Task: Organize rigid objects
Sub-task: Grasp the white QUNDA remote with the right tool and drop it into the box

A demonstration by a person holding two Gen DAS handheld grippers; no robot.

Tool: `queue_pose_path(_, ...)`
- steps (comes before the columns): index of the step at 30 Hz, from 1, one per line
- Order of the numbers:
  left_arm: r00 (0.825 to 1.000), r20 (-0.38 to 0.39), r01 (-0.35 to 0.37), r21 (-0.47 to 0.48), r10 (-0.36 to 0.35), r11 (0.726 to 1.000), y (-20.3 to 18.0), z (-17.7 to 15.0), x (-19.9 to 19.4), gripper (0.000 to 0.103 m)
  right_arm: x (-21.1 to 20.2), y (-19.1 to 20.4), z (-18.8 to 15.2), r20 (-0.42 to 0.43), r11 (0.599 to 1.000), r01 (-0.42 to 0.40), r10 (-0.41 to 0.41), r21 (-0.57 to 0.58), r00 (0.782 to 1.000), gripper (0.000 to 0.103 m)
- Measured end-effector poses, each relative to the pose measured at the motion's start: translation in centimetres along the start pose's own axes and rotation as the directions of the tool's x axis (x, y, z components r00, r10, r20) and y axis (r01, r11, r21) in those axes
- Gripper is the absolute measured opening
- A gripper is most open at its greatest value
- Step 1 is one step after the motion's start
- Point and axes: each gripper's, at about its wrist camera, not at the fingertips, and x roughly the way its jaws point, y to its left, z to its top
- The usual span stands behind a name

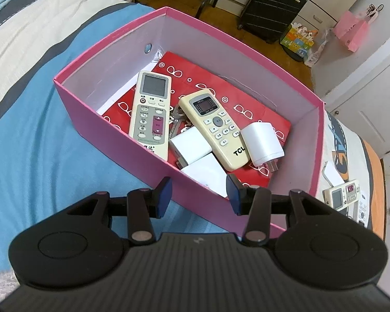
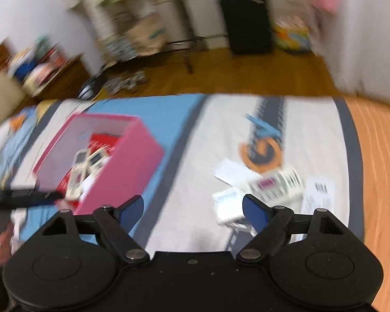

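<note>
A pink box (image 1: 96,119) sits on the bed. Inside lie a grey-white remote (image 1: 150,111), a cream TCL remote (image 1: 215,127), keys (image 1: 176,119), and white chargers (image 1: 262,140) (image 1: 191,147) on a red sheet (image 1: 247,98). My left gripper (image 1: 199,195) is open and empty over the box's near wall. My right gripper (image 2: 193,212) is open and empty above the bedspread; the view is blurred. Another remote (image 2: 275,183) and white items (image 2: 230,205) lie on the bed just ahead of its right finger. That remote also shows in the left wrist view (image 1: 344,196).
The pink box (image 2: 132,161) lies left of the right gripper. The bed's edge (image 2: 247,96) drops to a wooden floor. A black suitcase (image 1: 273,5), a pink bag (image 1: 351,31) and a tissue box (image 1: 297,39) stand beyond. The left gripper's body (image 2: 20,197) crosses the left edge.
</note>
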Motion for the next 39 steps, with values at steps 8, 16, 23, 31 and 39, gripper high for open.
queue_pose_path(8, 1.0, 0.001, -0.007, -0.006, 0.007, 1.0, -0.1, 0.0, -0.1, 0.044, 6.7, -7.7, -2.0, -0.068, 0.92, -0.027, 0.058, 0.39, 0.996, 0.079)
queue_pose_path(16, 1.0, 0.0, -0.006, -0.002, 0.006, 1.0, -0.1, 0.0, -0.1, 0.044, 10.9, -9.1, -0.9, -0.068, 0.907, 0.037, -0.009, 0.42, 0.998, 0.081)
queue_pose_path(23, 1.0, -0.002, 0.011, -0.03, -0.011, 0.999, 0.3, 0.0, -0.1, 0.044, 12.2, -8.2, 0.0, -0.012, 0.923, 0.074, -0.075, 0.378, 0.997, 0.087)
queue_pose_path(31, 1.0, -0.008, 0.015, -0.034, -0.015, 0.999, 0.5, 0.0, 0.2, 0.046, 11.0, -5.8, 0.1, -0.047, 0.967, 0.141, -0.134, 0.21, 0.99, 0.048)
queue_pose_path(39, 1.0, -0.005, 0.01, -0.03, -0.01, 0.999, 0.6, -0.1, 0.2, 0.046, 11.2, -5.0, -0.7, -0.144, 0.978, 0.065, -0.037, 0.199, 0.989, 0.052)
